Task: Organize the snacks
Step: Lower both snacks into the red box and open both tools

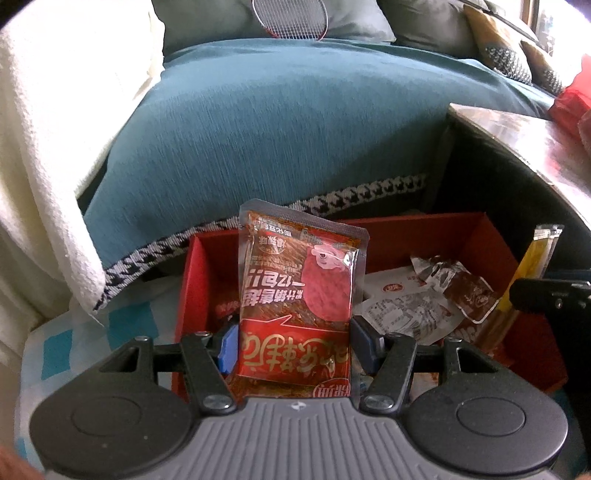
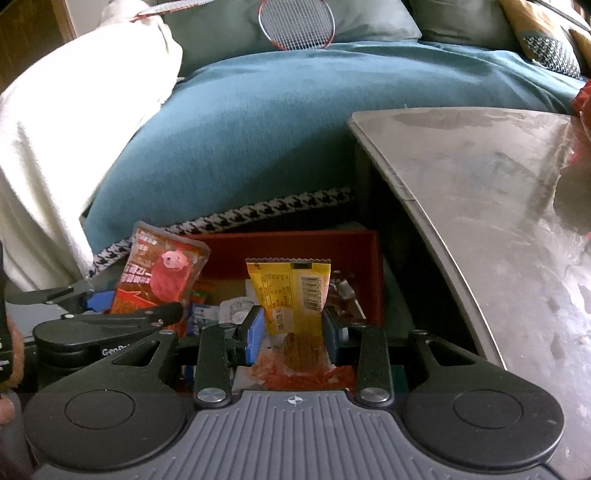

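Observation:
My left gripper point(image 1: 293, 345) is shut on a red snack packet point(image 1: 299, 280) with a cartoon sheep, held upright above the red box point(image 1: 195, 273). My right gripper point(image 2: 293, 334) is shut on a yellow snack packet point(image 2: 291, 291), also held above the red box point(image 2: 369, 273). The red packet point(image 2: 162, 273) and the left gripper show at the left of the right wrist view. The yellow packet point(image 1: 532, 266) and the right gripper show at the right edge of the left wrist view. Several small wrapped snacks point(image 1: 436, 291) lie inside the box.
A sofa with a teal throw point(image 1: 280, 122) stands behind the box. A cream blanket point(image 1: 48, 147) hangs at the left. A grey table point(image 2: 498, 206) is at the right, its edge close to the box. A badminton racket point(image 2: 295, 24) leans on the cushions.

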Demonstrator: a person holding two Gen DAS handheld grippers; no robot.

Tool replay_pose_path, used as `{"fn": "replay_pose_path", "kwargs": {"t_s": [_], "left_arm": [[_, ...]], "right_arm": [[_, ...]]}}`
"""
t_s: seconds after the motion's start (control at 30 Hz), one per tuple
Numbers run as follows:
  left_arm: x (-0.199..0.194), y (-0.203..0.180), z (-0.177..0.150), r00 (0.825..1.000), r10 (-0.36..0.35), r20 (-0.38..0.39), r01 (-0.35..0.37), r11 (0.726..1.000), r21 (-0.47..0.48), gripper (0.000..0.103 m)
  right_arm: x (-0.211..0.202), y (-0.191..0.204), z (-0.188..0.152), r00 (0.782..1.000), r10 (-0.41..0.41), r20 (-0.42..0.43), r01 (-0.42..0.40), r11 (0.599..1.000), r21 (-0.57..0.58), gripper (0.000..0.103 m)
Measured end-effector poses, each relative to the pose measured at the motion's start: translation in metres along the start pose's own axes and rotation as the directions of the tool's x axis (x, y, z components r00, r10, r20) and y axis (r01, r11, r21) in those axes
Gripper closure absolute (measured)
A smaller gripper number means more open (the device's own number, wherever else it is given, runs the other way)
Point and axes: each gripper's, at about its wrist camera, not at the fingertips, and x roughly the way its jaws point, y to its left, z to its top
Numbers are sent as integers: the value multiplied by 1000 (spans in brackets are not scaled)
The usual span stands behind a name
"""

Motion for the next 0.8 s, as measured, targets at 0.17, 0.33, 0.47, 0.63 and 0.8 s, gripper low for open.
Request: {"fn": "replay_pose_path", "kwargs": {"t_s": [0.17,0.33,0.47,0.63,0.8], "left_arm": [[7,-1,-1,1000,-6,-10,6,1000,-6,49],[14,-2,-2,1000,-10,-20,10,1000,-7,49],[20,-5,-5,1000,5,-21,-4,1000,8,51],[21,-8,-6,1000,28,-7,-28,999,32,61],[21,-12,-8,999,38,0,-38,998,49,59]], "right_arm": [[8,-2,-2,1000,-6,-24,6,1000,-2,61],[19,-1,-3,999,-13,-50,12,1000,-15,61],[30,1,-5,997,-20,-79,18,1000,-24,61],[38,1,-10,994,-23,-111,20,999,-27,58],[37,1,-11,993,-24,-117,21,999,-28,57]]}}
